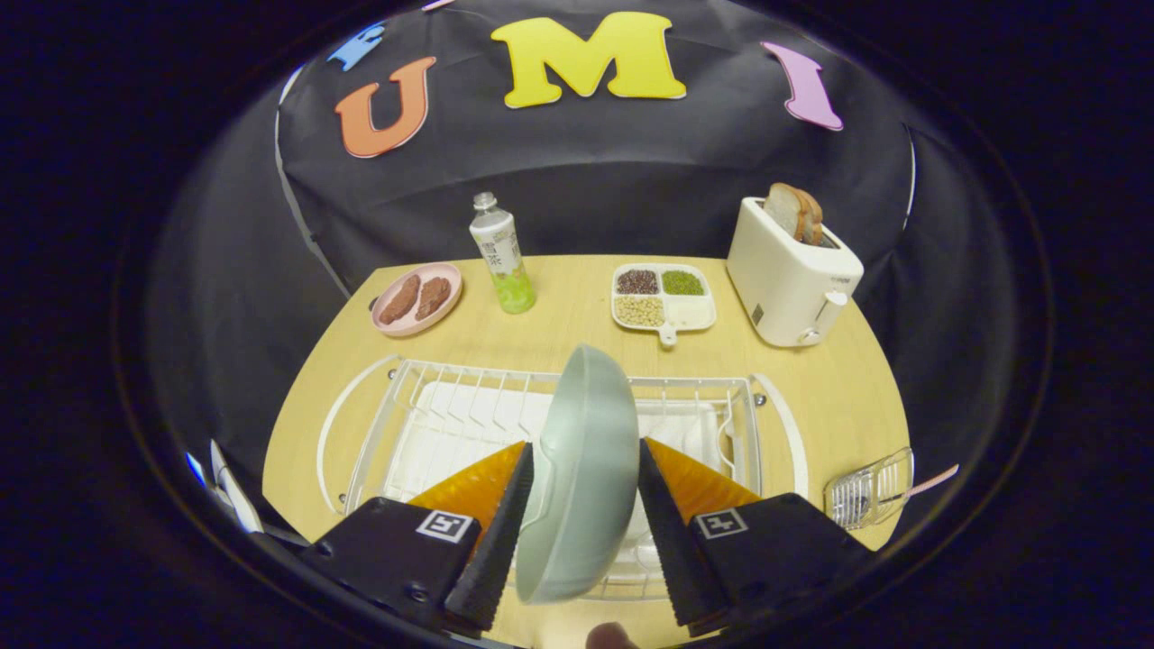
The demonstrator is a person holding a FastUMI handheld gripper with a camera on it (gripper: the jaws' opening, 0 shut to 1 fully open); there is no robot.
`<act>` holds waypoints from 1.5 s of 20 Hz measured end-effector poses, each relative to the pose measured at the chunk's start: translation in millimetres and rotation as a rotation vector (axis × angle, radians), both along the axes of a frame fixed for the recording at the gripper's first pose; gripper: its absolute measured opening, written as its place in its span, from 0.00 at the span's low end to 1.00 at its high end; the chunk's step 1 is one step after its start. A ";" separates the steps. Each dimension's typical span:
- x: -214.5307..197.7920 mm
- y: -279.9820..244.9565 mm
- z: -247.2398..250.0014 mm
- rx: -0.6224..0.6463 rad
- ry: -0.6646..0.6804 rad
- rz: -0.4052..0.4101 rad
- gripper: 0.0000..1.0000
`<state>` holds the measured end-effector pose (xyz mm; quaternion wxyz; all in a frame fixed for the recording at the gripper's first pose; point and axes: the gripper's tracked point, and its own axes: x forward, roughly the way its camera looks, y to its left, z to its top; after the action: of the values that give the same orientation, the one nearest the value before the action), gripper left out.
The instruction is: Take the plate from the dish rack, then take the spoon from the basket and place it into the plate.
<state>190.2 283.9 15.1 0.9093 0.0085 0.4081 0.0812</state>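
The wooden tabletop (pixel 577 338) carries everything here, and the biggest thing on it is the white wire dish rack (pixel 433 406), sitting nearest the claw with its slots running across so dishes can stand on edge and drain. At the back on the right stands a white toaster (pixel 789 279) with slices of bread poking up from the slot. Well off to the left at the back is a pink dish (pixel 416 299) holding brown pieces of food, a drink bottle (pixel 502 254) stands upright beside it, and a divided tray (pixel 664 297) of beans and grains lies between bottle and toaster.

The pale green plate (pixel 581 469) is on edge, upright and a little tilted, just over the rack. I would say that is simply how it stood in the slots, so it gets gripped by its faces, not its rim. The claw (pixel 584 505) is at a middling spread, its two fingers (pixel 505 523) pressing on either face of the plate, so it looks firmly clamped and lifted.

To the right of the rack lies a small clear basket (pixel 870 489), with a thin pinkish handle sticking out of it, likely the spoon (pixel 933 478), as yet untouched.
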 end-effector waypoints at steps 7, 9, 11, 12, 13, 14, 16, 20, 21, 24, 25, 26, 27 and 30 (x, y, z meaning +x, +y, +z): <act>-0.2 4.6 -14.4 0.006 0.100 -0.088 0.50; -3.9 3.6 -14.6 -0.008 0.131 -0.122 0.49; -4.7 -1.7 -13.3 -0.059 0.139 -0.165 0.44; -6.4 -0.6 -13.5 -0.075 0.150 -0.176 0.41; -8.0 0.4 -11.9 -0.090 0.162 -0.178 0.40; -8.3 1.2 -9.9 -0.105 0.168 -0.177 0.39; -3.6 1.4 -0.5 -0.161 0.158 -0.178 0.39; 6.1 -13.7 26.6 -0.324 0.076 -0.204 0.35; 6.8 -14.1 31.7 -0.334 0.059 -0.215 0.35; 0.9 -15.7 41.6 -0.335 0.030 -0.212 0.36; -3.0 -14.9 44.6 -0.328 0.022 -0.207 0.36; -7.7 -14.3 47.9 -0.314 0.013 -0.197 0.36; -14.8 -11.8 49.8 -0.281 0.005 -0.176 0.35; -41.3 -14.1 49.7 -0.162 0.001 -0.151 0.36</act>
<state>148.9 269.8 64.8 0.9102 -0.0342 0.4122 -0.0207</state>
